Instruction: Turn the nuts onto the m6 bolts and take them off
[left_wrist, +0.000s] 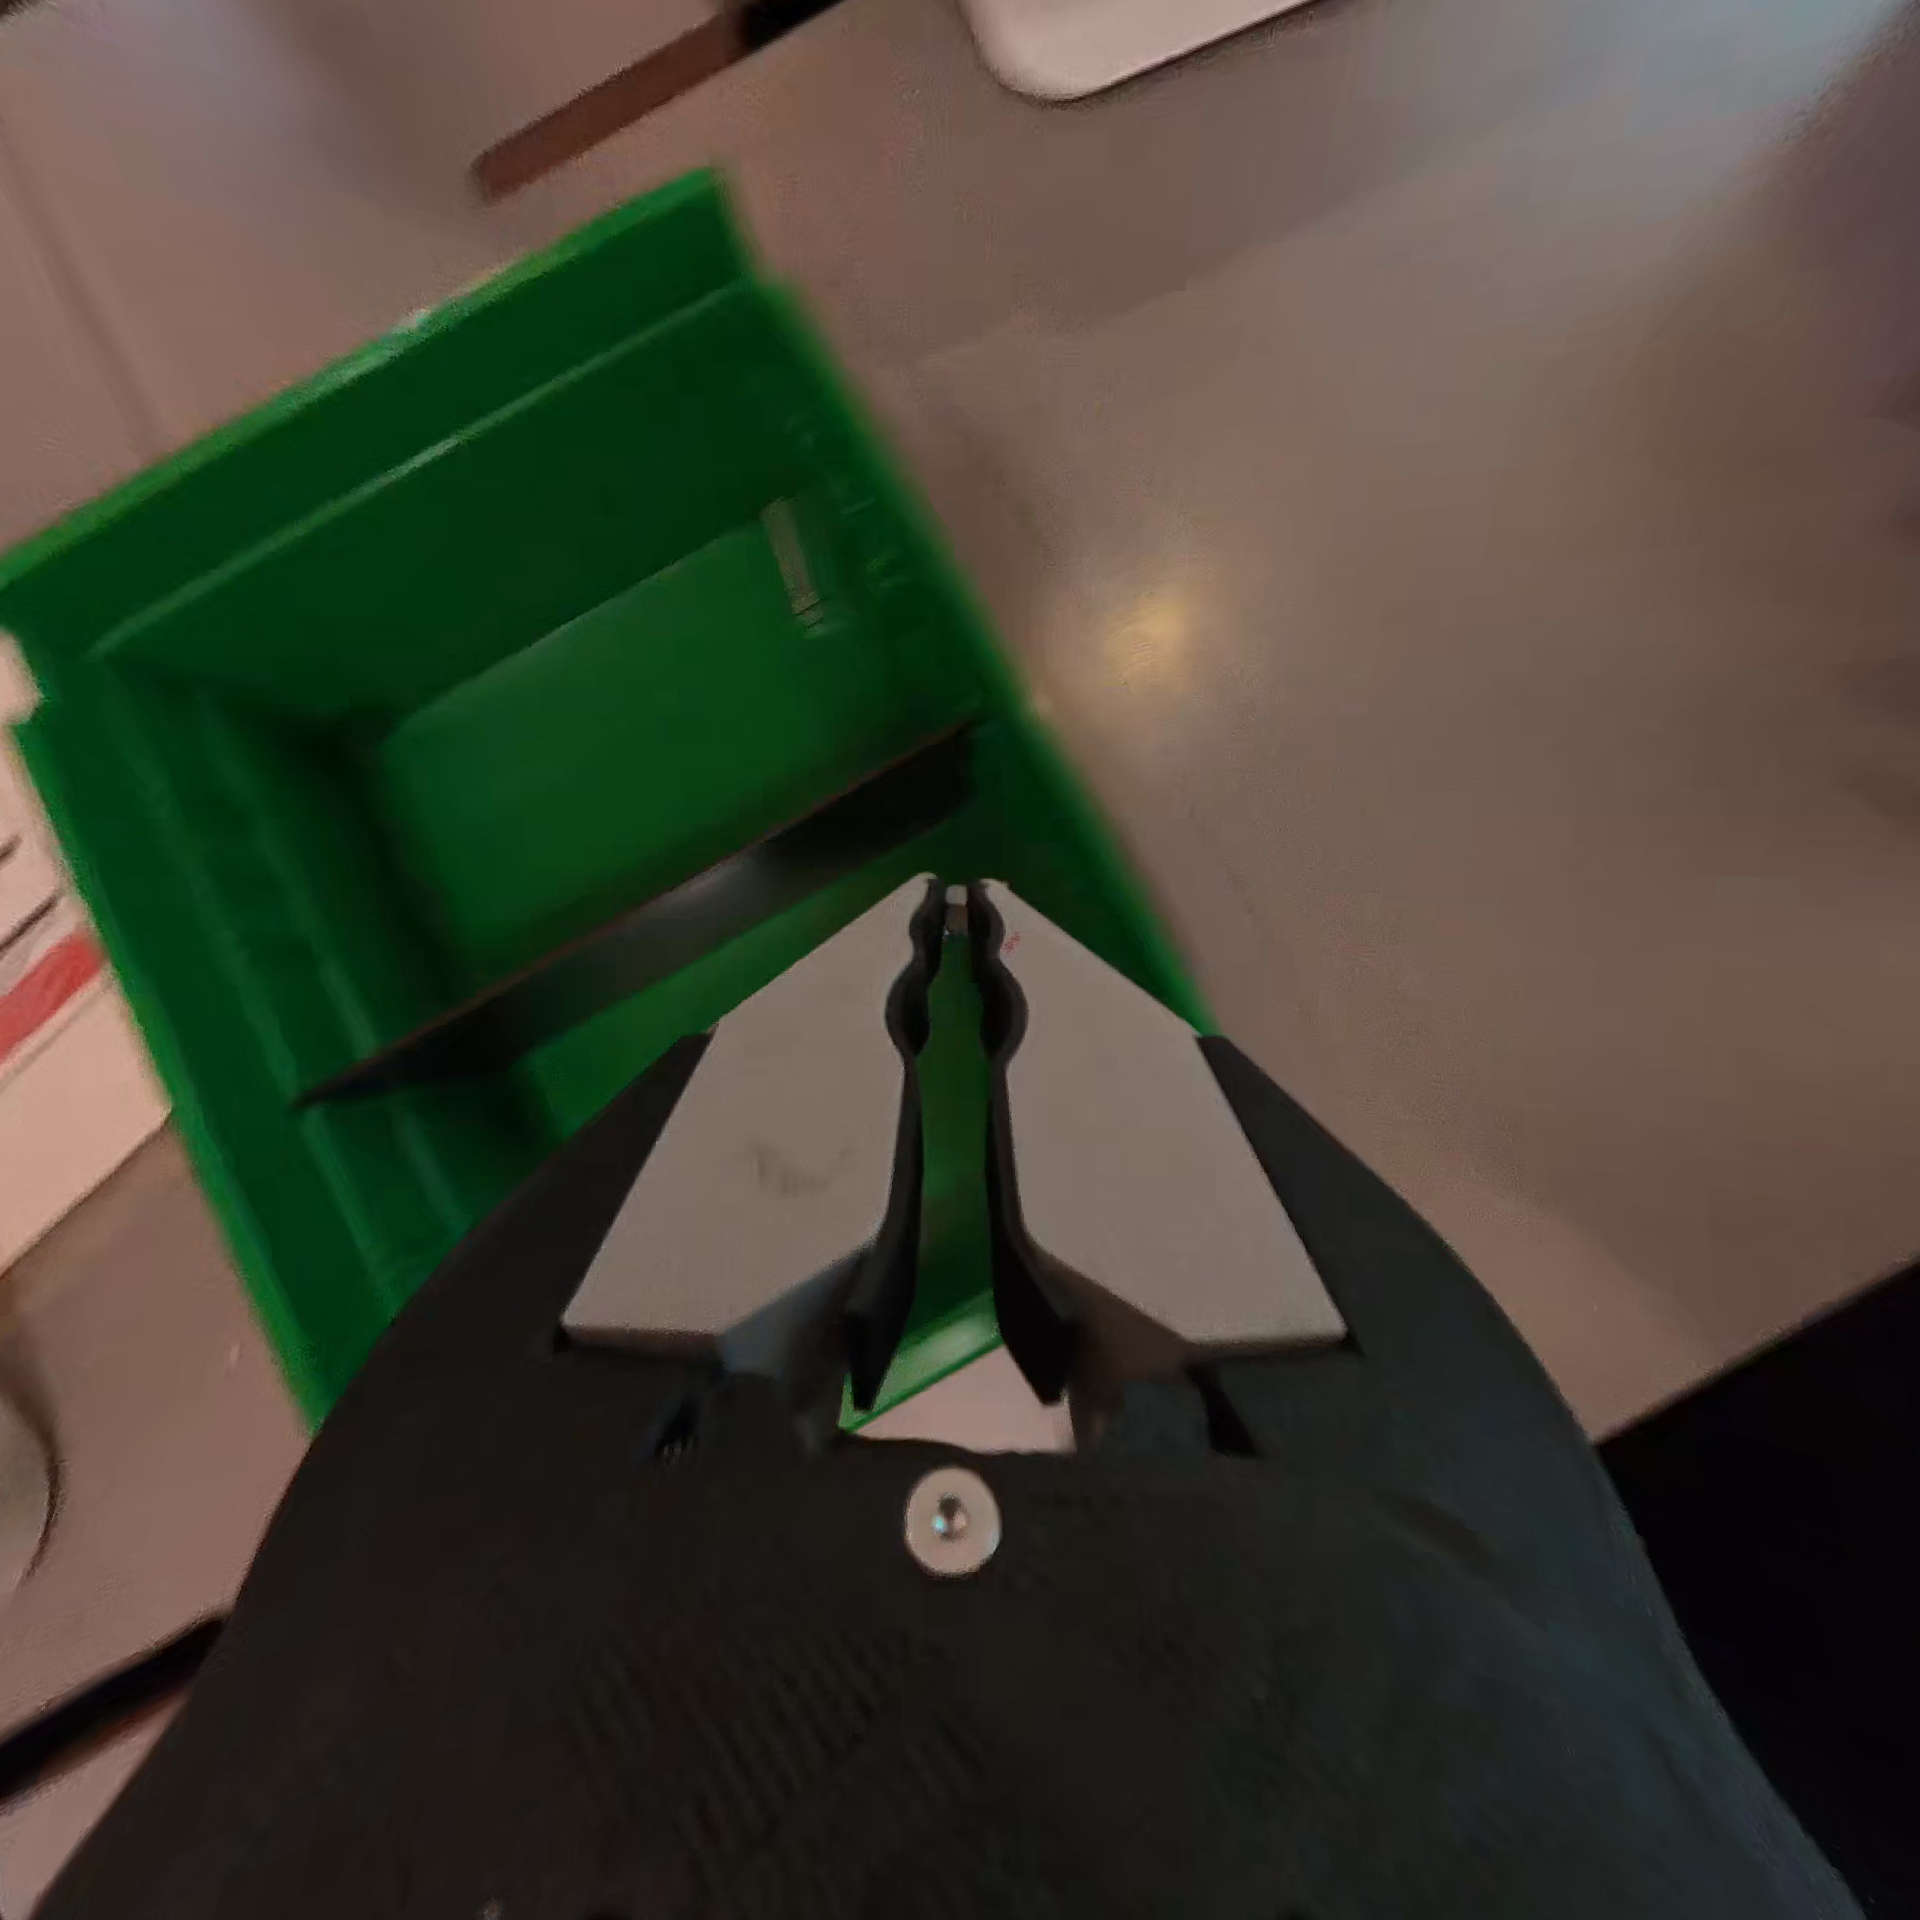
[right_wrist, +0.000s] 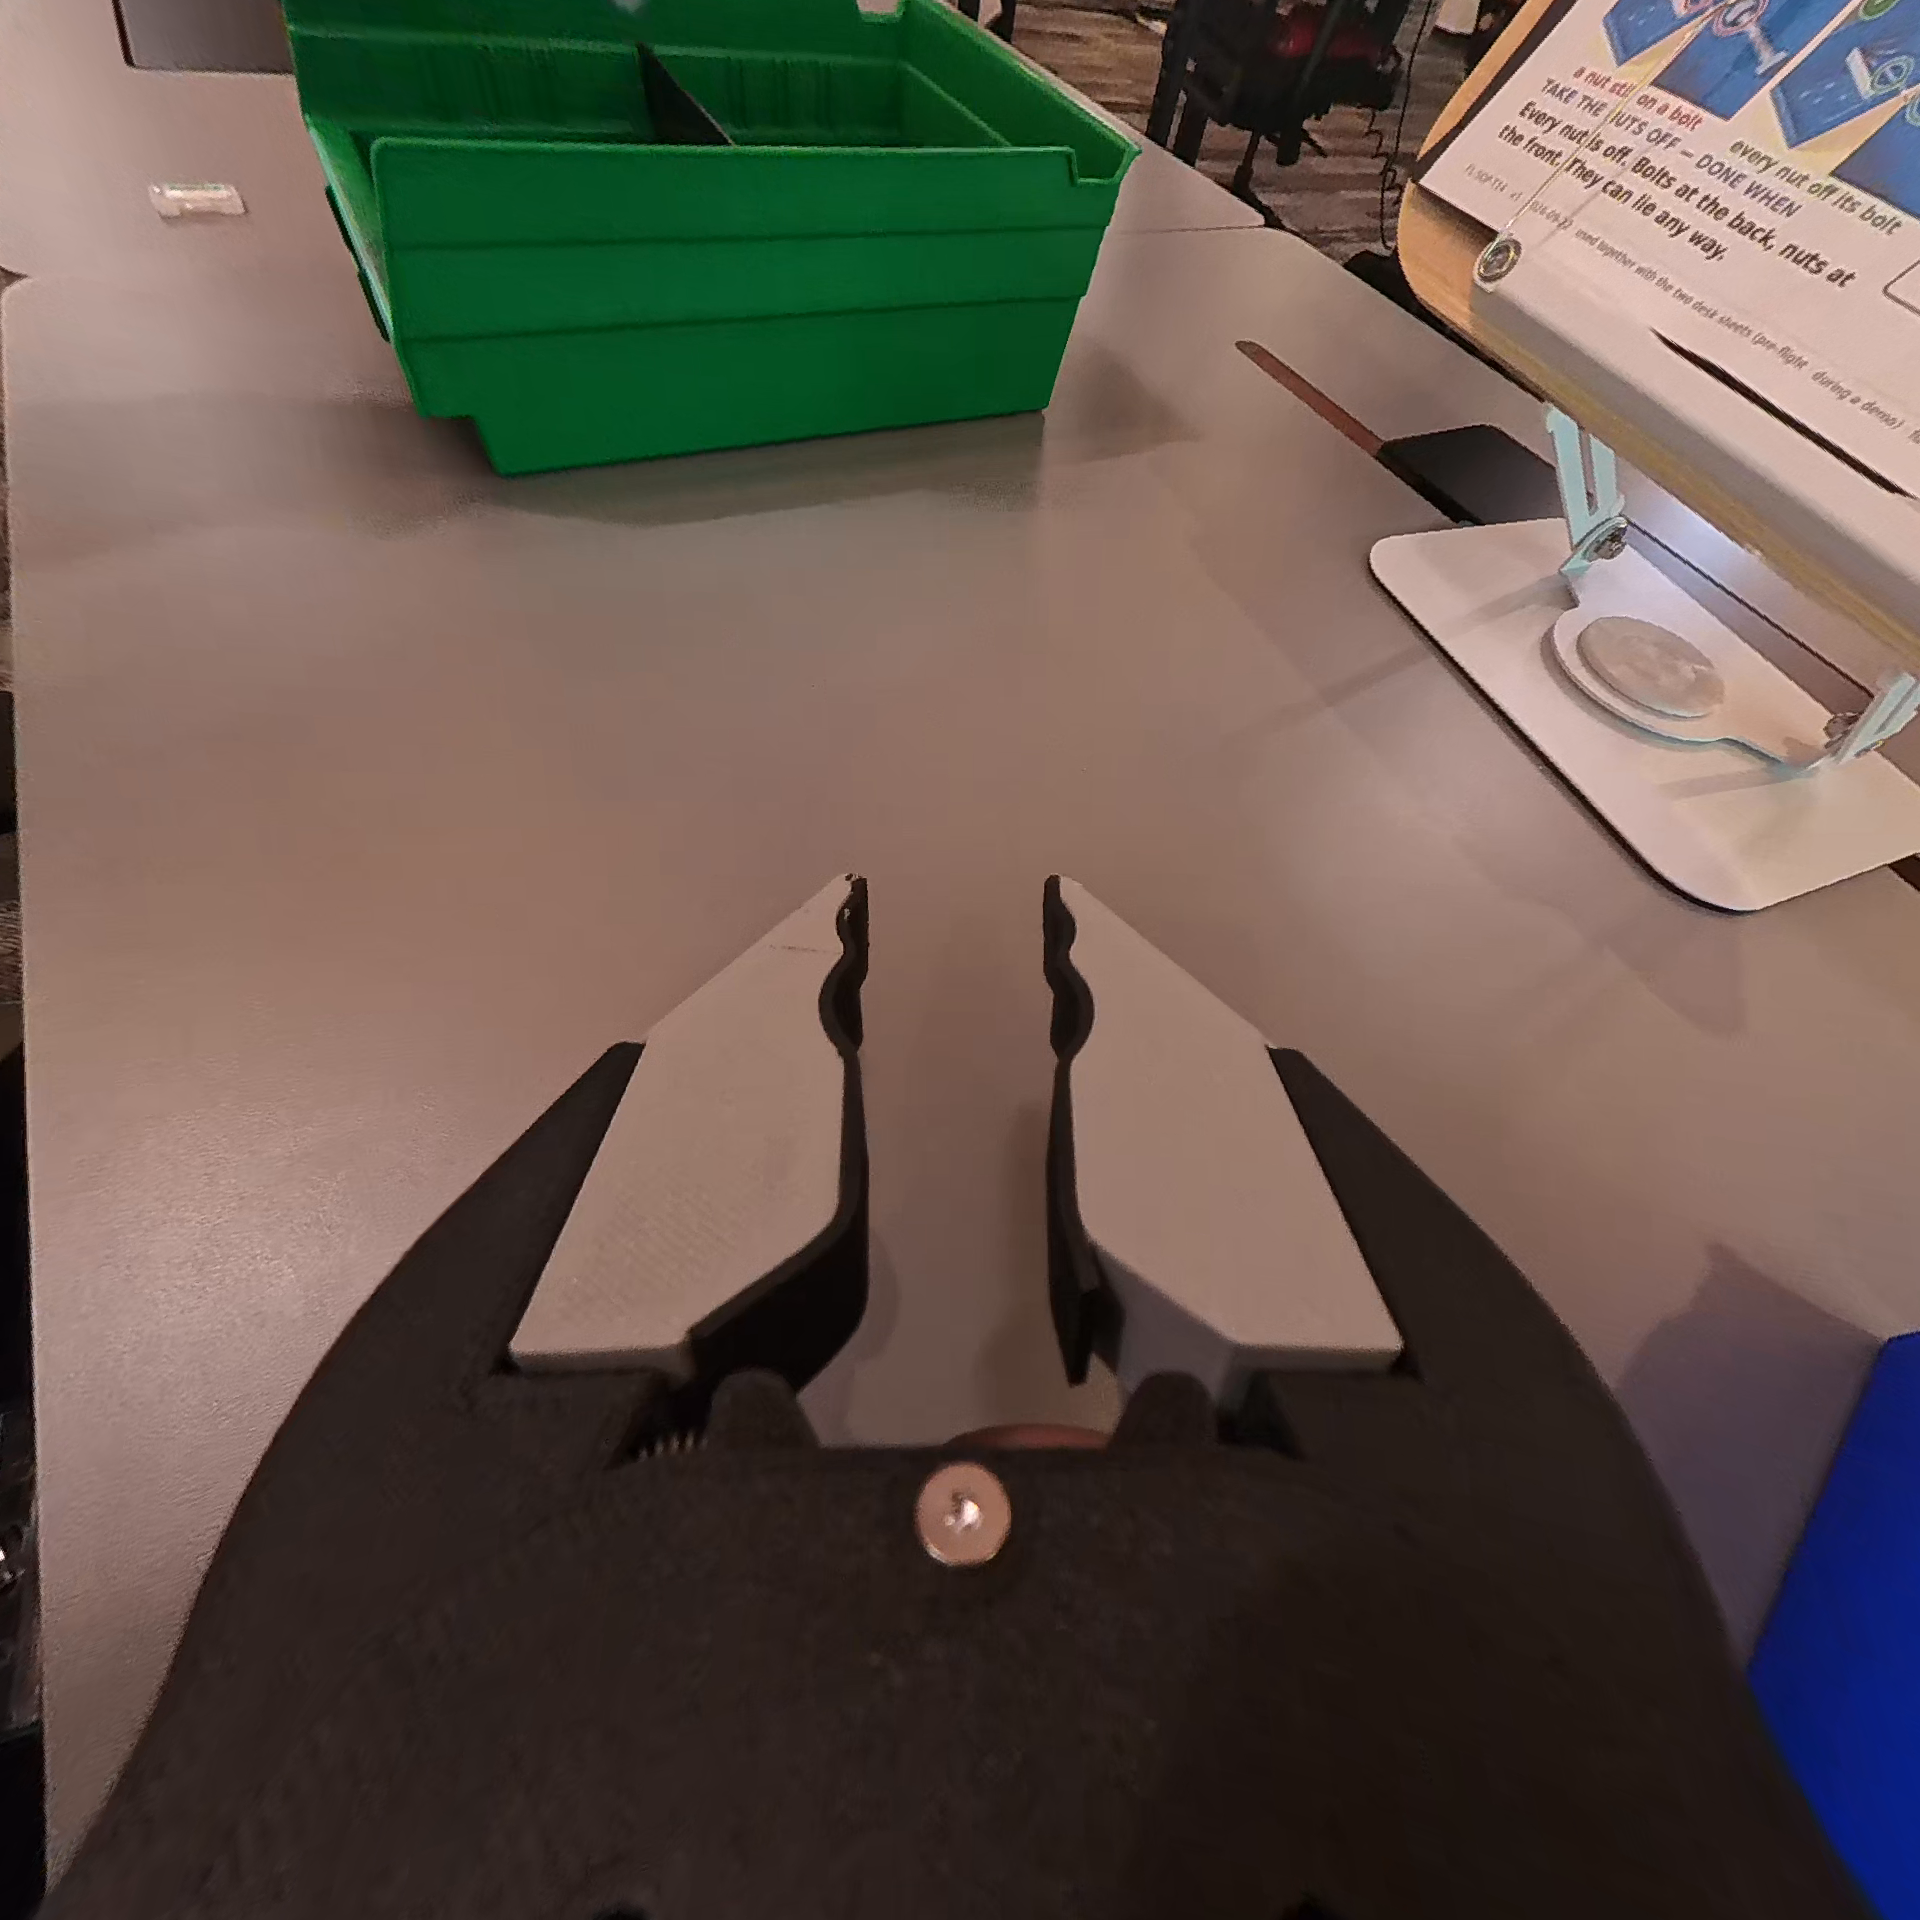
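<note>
The left gripper (left_wrist: 957, 902), black-bodied with grey finger blocks, hangs over the near rim of the green plastic divided bin (left_wrist: 260, 831). Its fingers are pressed almost together, pinching a small silvery metal piece (left_wrist: 956, 916) at the very tips; the blur leaves it unclear whether this is a nut or a bolt end. Beyond the tips, a thin black divider (left_wrist: 665, 925) crosses the bin, and in the compartment past it one short silvery threaded bolt (left_wrist: 795, 561) lies near the bin's right wall.

The right gripper (right_wrist: 954, 902) hovers low above the grey tabletop (right_wrist: 623, 675), well short of the bin, its fingers set clearly apart with nothing between them. Right of the bin stands a white tilted stand (right_wrist: 1621, 717) carrying a printed instruction sheet (right_wrist: 1704, 208). Left of the bin lies a small clear plastic piece (right_wrist: 195, 200).
</note>
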